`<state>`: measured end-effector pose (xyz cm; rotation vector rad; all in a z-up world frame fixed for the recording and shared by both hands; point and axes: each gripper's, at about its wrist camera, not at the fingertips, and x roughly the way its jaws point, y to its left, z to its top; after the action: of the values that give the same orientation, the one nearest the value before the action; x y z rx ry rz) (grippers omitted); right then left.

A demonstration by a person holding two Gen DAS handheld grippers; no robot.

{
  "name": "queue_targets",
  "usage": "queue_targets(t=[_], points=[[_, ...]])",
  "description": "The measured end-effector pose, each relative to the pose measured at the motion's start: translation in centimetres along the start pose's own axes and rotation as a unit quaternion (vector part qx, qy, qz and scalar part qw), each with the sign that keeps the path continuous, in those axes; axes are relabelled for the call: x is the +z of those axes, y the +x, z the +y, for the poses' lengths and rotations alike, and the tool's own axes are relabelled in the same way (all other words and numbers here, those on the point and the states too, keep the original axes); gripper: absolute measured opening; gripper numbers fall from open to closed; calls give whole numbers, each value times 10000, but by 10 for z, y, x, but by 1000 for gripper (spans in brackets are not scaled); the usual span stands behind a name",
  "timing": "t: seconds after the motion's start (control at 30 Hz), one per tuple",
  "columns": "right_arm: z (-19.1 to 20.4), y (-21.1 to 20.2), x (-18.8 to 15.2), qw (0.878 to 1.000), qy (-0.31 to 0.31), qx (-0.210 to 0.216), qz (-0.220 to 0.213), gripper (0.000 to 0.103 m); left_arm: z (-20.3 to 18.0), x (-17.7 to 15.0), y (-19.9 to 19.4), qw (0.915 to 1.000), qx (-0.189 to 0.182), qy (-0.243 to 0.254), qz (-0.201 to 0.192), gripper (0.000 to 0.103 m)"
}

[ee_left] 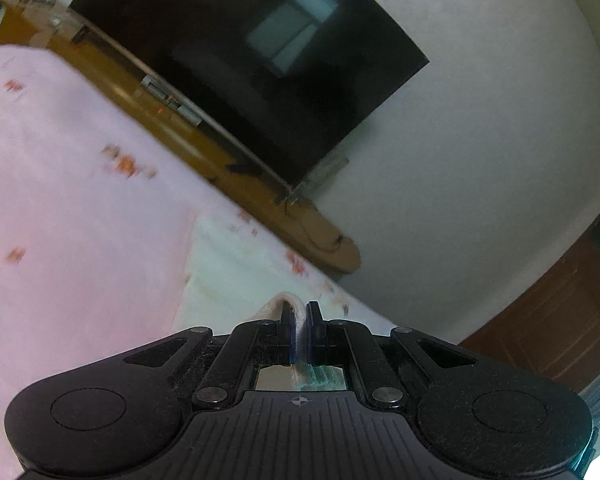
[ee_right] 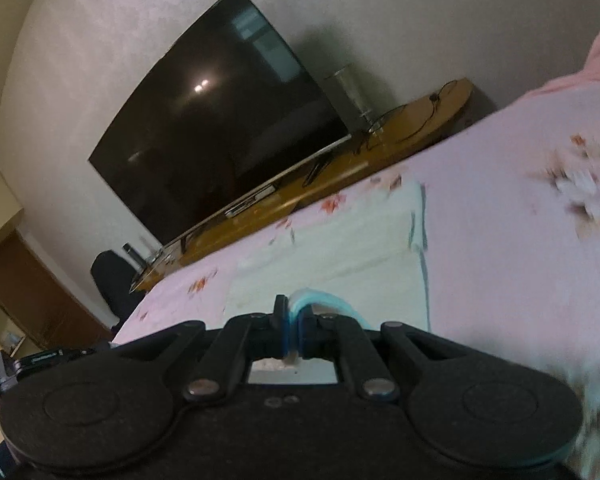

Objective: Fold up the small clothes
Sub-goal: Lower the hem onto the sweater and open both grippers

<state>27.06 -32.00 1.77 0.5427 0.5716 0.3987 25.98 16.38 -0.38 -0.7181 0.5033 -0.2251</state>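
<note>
A small pale cream garment [ee_left: 228, 268] lies spread on the pink flowered bedsheet [ee_left: 60, 200], its far part flat on the bed. My left gripper [ee_left: 299, 314] is shut on a beige ribbed edge of the garment, and a fold of cloth bulges past the fingertips. In the right wrist view the same garment [ee_right: 340, 248] stretches ahead, with a blue-grey trim along its right edge. My right gripper [ee_right: 294, 312] is shut on a light blue hem of the garment, which loops out to the right of the fingers. Both views are tilted and blurred.
A large dark television [ee_left: 236, 60] stands on a long wooden cabinet [ee_left: 204, 148] against the pale wall beyond the bed's far edge. A brown wooden door [ee_left: 548, 320] is at the right. A dark chair [ee_right: 112, 284] stands left of the bed in the right wrist view.
</note>
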Motion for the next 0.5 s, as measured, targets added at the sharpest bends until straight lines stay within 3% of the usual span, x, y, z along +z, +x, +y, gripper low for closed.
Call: queue_targets(t=[0.2,0.5], points=[[-28,67,52,9997,255,30,-32,5,-4,41,80,9996,192,144,147,5],[-80,167,81,9982,458,-40,398,5,27,65,203,9963,651,165,545,5]])
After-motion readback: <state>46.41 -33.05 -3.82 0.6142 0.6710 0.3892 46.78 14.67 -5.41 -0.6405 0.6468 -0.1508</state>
